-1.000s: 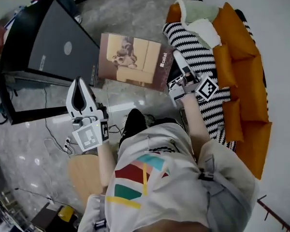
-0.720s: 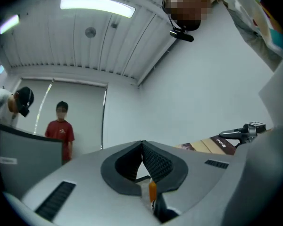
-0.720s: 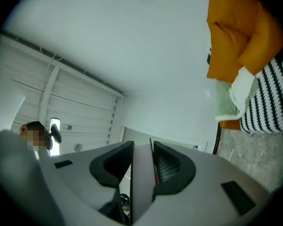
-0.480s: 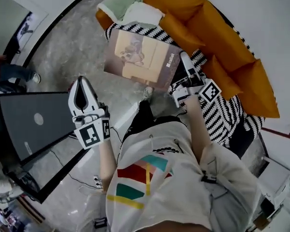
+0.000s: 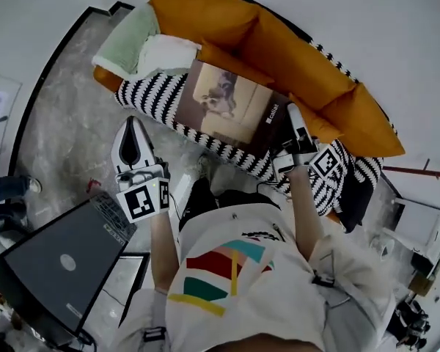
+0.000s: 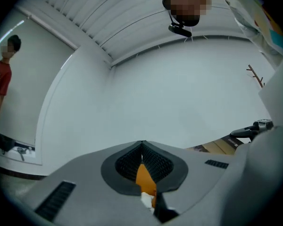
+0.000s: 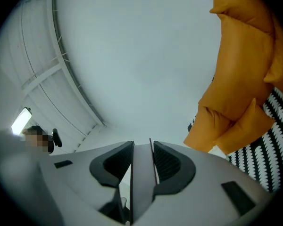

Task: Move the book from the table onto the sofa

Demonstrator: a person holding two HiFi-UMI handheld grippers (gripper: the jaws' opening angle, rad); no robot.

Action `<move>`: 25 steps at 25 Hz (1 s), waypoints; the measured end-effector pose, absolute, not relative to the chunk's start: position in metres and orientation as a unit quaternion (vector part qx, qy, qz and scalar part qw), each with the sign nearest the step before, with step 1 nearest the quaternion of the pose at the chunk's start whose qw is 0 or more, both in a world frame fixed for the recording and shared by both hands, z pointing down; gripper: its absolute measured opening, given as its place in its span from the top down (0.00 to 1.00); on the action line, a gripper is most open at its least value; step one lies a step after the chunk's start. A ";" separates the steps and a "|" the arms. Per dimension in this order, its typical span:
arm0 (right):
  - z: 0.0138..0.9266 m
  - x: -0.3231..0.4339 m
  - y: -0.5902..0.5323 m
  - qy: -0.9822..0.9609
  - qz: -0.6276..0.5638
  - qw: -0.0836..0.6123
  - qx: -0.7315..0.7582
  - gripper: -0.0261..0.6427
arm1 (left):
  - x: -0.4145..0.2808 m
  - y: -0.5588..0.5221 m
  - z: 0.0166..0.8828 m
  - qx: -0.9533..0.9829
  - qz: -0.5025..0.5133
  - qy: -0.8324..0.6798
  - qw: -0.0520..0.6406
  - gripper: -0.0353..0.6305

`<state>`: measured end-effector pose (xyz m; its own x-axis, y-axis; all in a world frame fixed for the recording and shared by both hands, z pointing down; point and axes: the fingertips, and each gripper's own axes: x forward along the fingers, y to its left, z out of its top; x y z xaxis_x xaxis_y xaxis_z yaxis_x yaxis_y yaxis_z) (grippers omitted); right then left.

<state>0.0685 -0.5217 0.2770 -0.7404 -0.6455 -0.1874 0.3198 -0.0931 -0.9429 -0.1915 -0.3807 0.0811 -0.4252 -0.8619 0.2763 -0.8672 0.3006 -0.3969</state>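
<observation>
The book [image 5: 231, 108], with a tan cover and a dog picture, hangs over the sofa's black-and-white striped seat [image 5: 154, 97], close to the orange back cushions [image 5: 279, 50]. Whether it touches the seat I cannot tell. My right gripper [image 5: 294, 117] is shut on the book's right edge. In the right gripper view the thin edge of the book [image 7: 141, 182] stands between the pads of the right gripper [image 7: 141, 147]. My left gripper [image 5: 131, 125] is shut and empty, over the floor just in front of the sofa. In the left gripper view the left gripper [image 6: 141, 144] has its tips together.
A green pillow [image 5: 128, 46] and a white pillow [image 5: 165, 53] lie at the sofa's left end. A dark table with a laptop [image 5: 59, 270] stands at lower left. A person in red [image 6: 0, 79] stands by the wall. White furniture [image 5: 414, 222] is on the right.
The view has swung from the dark table to the sofa. The book, still in my right gripper, now hangs over the striped seat. My left gripper came along shut and empty.
</observation>
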 end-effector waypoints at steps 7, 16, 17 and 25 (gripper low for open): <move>0.312 0.098 -0.532 0.561 -0.713 0.357 -0.221 0.73 | -0.200 -0.441 0.136 0.593 0.259 -0.761 0.045 0.94; 0.444 0.167 -0.495 0.474 -0.764 0.355 -0.254 0.73 | -0.115 -0.482 0.235 0.629 0.349 -0.689 0.094 0.94; 0.464 0.165 -0.490 0.468 -0.772 0.350 -0.251 0.73 | -0.110 -0.481 0.249 0.629 0.353 -0.686 0.098 0.94; 0.627 0.140 -0.424 0.447 -0.810 0.285 -0.250 0.73 | -0.068 -0.462 0.402 0.651 0.361 -0.657 0.117 0.94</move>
<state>0.1402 -0.4242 0.6270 -0.7132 -0.6847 0.1497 0.2379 -0.4374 -0.8672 -0.0684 -0.4617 0.4021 -0.1253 -0.7714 0.6239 -0.9401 -0.1085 -0.3230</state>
